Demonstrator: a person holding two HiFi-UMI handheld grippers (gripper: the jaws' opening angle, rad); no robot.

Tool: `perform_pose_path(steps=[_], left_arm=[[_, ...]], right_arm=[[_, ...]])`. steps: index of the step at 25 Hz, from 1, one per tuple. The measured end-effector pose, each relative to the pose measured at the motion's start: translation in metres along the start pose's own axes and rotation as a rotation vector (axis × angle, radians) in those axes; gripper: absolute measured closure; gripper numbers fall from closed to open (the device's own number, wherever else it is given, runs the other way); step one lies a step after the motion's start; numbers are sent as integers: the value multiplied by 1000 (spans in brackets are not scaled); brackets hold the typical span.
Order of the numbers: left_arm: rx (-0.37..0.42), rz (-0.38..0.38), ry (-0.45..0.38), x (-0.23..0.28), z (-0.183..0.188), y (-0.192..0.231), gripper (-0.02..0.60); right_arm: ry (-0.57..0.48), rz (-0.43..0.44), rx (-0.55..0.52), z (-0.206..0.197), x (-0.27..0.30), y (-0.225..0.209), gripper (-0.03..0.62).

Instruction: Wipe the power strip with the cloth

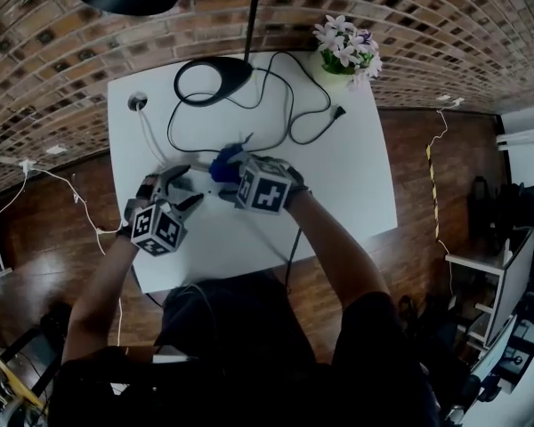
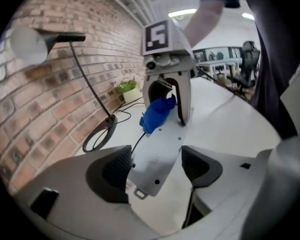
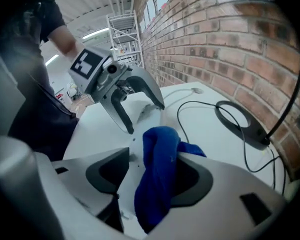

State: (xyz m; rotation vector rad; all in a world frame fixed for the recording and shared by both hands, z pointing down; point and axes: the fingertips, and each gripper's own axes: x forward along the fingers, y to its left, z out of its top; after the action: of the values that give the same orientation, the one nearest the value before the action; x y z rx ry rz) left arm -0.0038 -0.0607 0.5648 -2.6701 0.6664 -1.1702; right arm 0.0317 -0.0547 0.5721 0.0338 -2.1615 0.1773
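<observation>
The white power strip lies between the jaws of my left gripper, its screw-holed underside facing the camera. The jaws stand wide, and the left pad is at the strip's edge while the right pad sits just off it. My right gripper hovers over the strip's far end, jaws wide apart. The blue cloth hangs between them, draped against the right pad, with a gap to the left pad. In the head view both grippers meet at the middle of the white table, with the cloth between them.
A black lamp base ring and its looping black cord lie behind the grippers. A flower pot stands at the back right corner. A white cable runs along the left side. A brick wall borders the table's far edge.
</observation>
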Motion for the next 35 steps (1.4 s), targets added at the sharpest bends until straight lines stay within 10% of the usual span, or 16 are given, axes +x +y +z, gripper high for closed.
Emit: perform_pose_path(steps=[5,10,13,21,25,35], left_arm=[[-391,-152,-52,-16,-6,35,272],[-397,-470,157,9,-34,22,268],[-420,-548,208,12,-43,17,265],[-425,-560,226,15,-43,15,247],[-352,-491,143,10,-41,14,259],[-249,-230,-53,1,-28,17,265]], right_arm=[[1,-48,-44,0,1,4,342],[55,-121,-211,-1,-2,11,355],[94,-199,-349,-1,1,15,493],[-151,-240,28,5,-19,4,451],[-219,-177,275,-5,-33,-3,191],[103,-29,-17,-25,18,-20,233]])
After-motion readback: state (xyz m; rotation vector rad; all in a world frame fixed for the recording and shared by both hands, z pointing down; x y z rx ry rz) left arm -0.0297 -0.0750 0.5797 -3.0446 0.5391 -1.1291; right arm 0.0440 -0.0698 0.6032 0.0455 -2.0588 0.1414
